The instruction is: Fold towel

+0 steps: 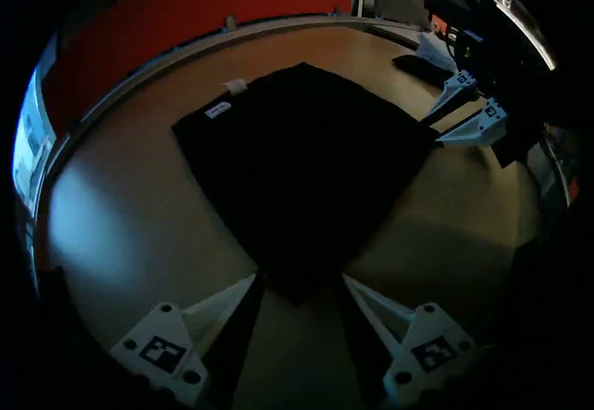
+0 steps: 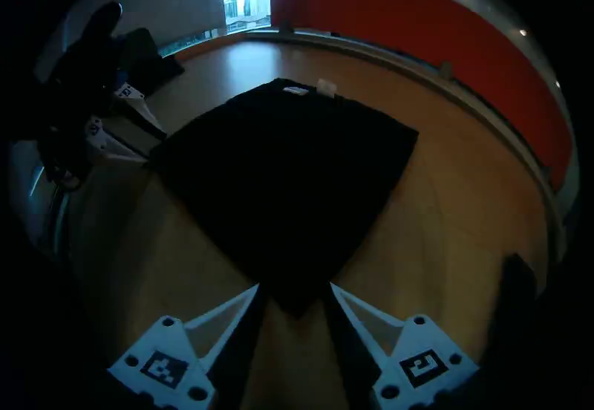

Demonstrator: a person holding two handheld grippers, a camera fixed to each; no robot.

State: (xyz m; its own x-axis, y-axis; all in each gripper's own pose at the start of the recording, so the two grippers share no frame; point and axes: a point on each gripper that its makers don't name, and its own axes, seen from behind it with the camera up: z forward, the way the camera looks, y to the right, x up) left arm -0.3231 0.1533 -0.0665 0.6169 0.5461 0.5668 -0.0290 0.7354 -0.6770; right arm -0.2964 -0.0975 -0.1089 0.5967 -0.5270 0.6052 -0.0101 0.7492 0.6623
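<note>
Black towel [image 1: 297,165]: flat on wooden surface [image 1: 134,209]. Left gripper [image 1: 298,280], right gripper [image 2: 294,287]: fingers wide, each astride a corner. Step, likely: corner grasp. Next: close, lift evenly.

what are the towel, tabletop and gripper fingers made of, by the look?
Towel: black matte cloth, likely soft fabric; it lies limp and flat, white tag at the far edge.
Tabletop: looks like wood or wood laminate, smooth semi-gloss; warm brown, soft reflections.
Left gripper fingers: white rigid plastic, matte; hard straight edges; exact plastic unclear.
</note>
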